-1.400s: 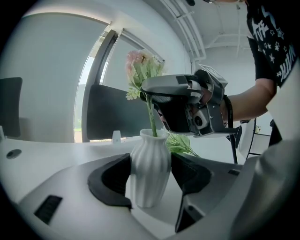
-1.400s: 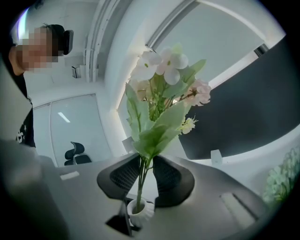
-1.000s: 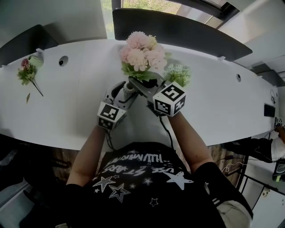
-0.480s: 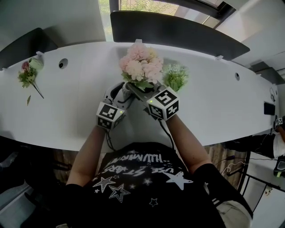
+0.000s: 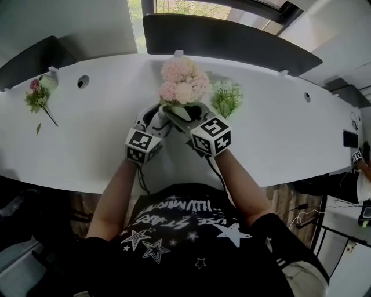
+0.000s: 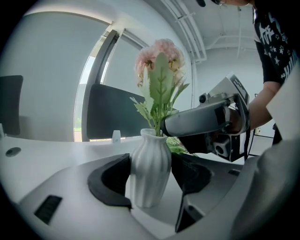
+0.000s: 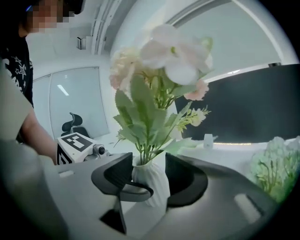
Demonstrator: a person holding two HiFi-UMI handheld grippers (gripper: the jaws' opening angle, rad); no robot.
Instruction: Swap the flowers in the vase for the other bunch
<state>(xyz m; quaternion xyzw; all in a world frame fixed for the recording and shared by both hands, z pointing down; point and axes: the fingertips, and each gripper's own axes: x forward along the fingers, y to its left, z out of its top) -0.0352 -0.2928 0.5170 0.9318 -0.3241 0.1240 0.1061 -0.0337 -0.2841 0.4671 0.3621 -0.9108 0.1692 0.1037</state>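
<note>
L gripper (image 6: 151,187) clamps vase (image 6: 149,154), mid-table (image 5: 278,133) between edges. R gripper (image 7: 149,180) jaws just opened, bunch (image 7: 159,56) stems loose between. Risk: R pulling back snags leaves, tips vase.

We look down on a long, curved white tabletop (image 5: 278,133) with round cable holes (image 5: 83,80). Dark chair backs (image 5: 232,40) stand along its far edge. Behind them a window (image 5: 174,6) shows greenery and lets in daylight, with white walls (image 5: 75,23) on either side. A brownish floor (image 5: 290,203) shows below the near edge.
</note>
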